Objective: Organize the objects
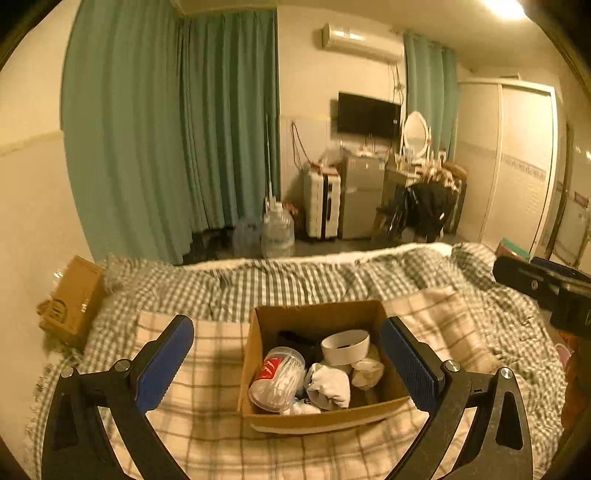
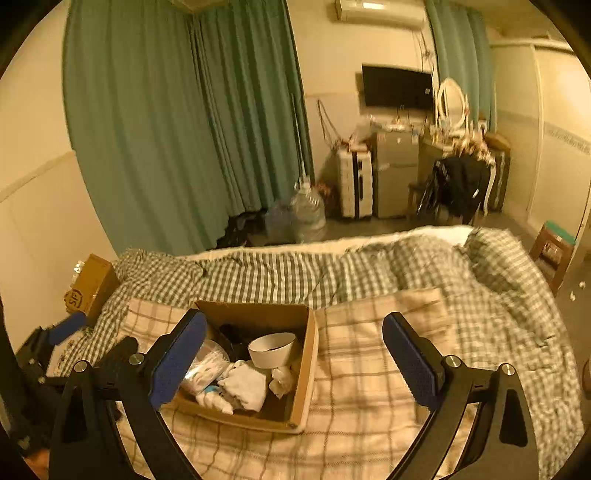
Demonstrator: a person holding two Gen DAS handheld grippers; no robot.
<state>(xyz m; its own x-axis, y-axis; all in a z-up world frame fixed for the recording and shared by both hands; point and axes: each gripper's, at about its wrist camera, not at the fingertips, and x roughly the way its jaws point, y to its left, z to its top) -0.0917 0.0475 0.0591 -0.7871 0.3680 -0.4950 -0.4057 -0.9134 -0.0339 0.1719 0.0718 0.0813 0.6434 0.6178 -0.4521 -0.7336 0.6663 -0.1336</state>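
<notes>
Between left tool [image 1: 286, 354] fingers, seemingly: box [image 1: 317, 421].

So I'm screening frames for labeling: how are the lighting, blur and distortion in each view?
Left wrist view: warm yellow cast, blown-out ceiling lamp, strong fisheye bending of the curtain, far furniture soft, cardboard box fairly sharp. Right wrist view: same yellow tint and bending, bedding at right smeared, box contents softer.

Bedroom w/ green curtains [image 1: 170, 129], wall TV [image 1: 368, 114], AC unit [image 1: 362, 42], white wardrobe [image 1: 517, 162], warm light.
</notes>
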